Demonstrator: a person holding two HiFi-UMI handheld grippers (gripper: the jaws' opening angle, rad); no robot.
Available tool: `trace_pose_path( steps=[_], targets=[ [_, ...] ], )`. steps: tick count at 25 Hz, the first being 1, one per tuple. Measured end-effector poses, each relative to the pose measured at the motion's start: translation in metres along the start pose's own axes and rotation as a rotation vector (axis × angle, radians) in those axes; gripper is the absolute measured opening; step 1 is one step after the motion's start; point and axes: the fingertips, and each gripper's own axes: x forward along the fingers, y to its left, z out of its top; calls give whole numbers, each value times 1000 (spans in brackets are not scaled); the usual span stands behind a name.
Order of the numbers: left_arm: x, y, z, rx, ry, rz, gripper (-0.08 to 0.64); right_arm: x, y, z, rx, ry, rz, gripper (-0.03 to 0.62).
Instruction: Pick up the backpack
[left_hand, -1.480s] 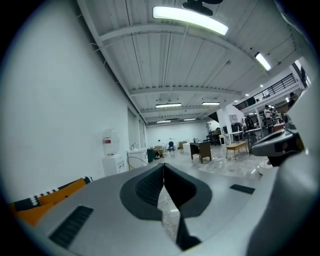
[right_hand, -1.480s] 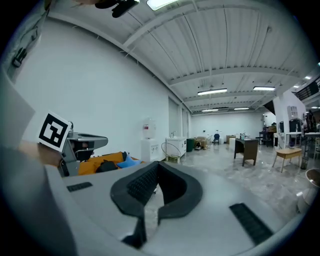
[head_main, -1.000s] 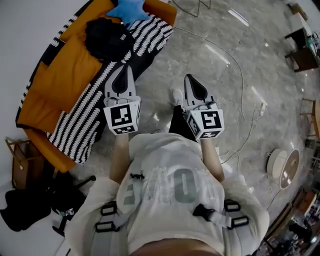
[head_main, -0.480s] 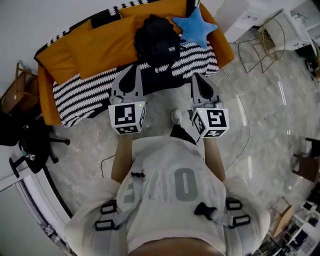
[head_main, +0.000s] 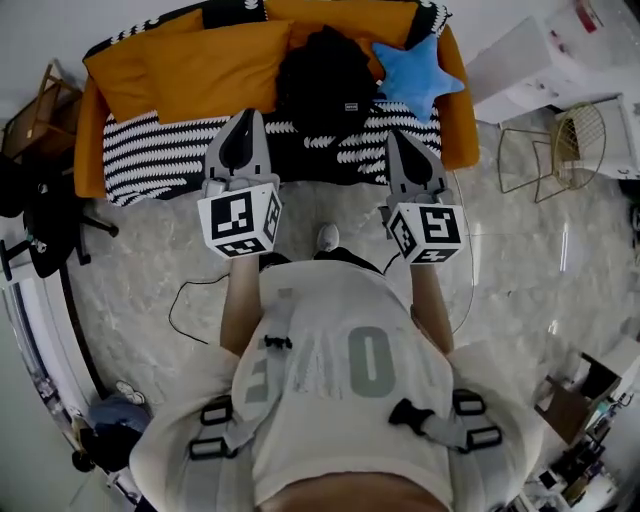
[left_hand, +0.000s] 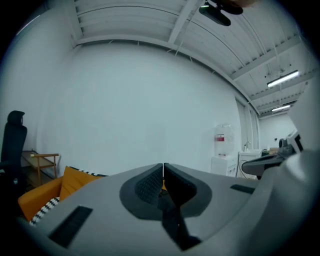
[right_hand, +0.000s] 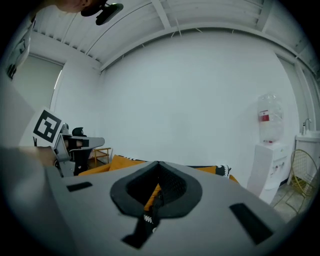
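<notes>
A black backpack (head_main: 325, 80) sits upright on the orange sofa (head_main: 190, 70), against the backrest near its middle. A black-and-white striped blanket (head_main: 150, 155) covers the seat in front of it. My left gripper (head_main: 243, 128) is shut and empty, held level over the seat's front edge, left of the backpack and short of it. My right gripper (head_main: 398, 148) is shut and empty too, just right of the backpack and nearer to me. In the left gripper view the jaws (left_hand: 163, 167) meet tip to tip; the right gripper view shows its jaws (right_hand: 157, 165) closed, with the sofa beyond.
A blue star cushion (head_main: 418, 75) lies right of the backpack. A wooden side table (head_main: 30, 110) and a black office chair (head_main: 45, 230) stand left of the sofa. A white cabinet (head_main: 540, 60) and wire chair (head_main: 570, 140) are at right. A cable (head_main: 185, 310) runs over the marble floor.
The view has swung round so the sofa and backpack now lie straight ahead. Both grippers, still shut, now point at the sofa on either side of the backpack.
</notes>
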Motion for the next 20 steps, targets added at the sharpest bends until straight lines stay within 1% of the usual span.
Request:
trace_pose_path(
  steps=[3, 7, 10, 13, 16, 20],
  targets=[
    [4, -13, 1, -13, 2, 21, 21, 8, -19, -2, 14, -1, 26, 8],
    [1, -23, -4, -12, 22, 34, 21, 12, -26, -4, 31, -7, 52, 8],
    [0, -28, -6, -22, 23, 40, 21, 16, -31, -6, 85, -18, 57, 8],
    [4, -33, -9, -24, 17, 39, 21, 21, -38, -6, 137, -43, 39, 8],
    [8, -41, -6, -24, -15, 25, 21, 17, -45, -1, 130, -77, 19, 8],
    [18, -46, 1, -17, -61, 17, 23, 8, -60, 4, 116, -104, -29, 8]
  ],
)
